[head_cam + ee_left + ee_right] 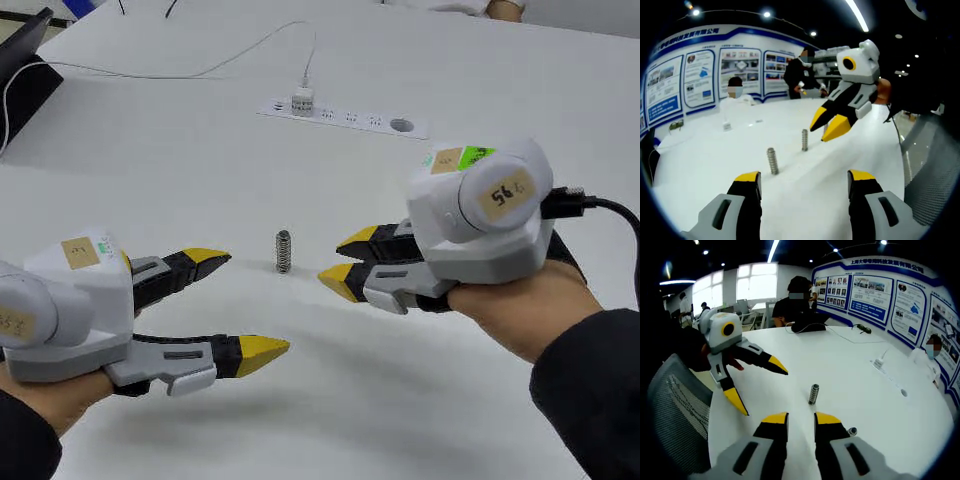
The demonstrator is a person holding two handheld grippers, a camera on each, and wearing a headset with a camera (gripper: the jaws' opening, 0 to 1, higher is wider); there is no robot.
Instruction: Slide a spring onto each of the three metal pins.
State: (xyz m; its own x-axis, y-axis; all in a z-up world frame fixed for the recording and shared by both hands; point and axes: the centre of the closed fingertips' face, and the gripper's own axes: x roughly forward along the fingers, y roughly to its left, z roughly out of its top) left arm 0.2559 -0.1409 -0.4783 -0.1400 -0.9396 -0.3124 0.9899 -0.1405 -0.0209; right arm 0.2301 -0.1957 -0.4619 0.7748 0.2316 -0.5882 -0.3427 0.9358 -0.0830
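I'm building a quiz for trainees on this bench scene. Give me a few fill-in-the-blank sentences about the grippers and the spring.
The spring between the grippers stands ___ on the table.
The left gripper has its jaws wide ___, holding nothing.
A white plug sits in the ___ at the table's far side.
On the right gripper, the jaw tips are coloured ___.
Missing words: upright; open; power strip; yellow.

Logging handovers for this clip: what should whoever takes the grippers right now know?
Left gripper: open, empty.
Right gripper: jaws slightly apart, empty, close to the far spring.
The near spring and the far spring stand upright on the table.
I cannot tell whether pins sit inside them, or whether a third is done.
Left: check all three and fit any missing spring.
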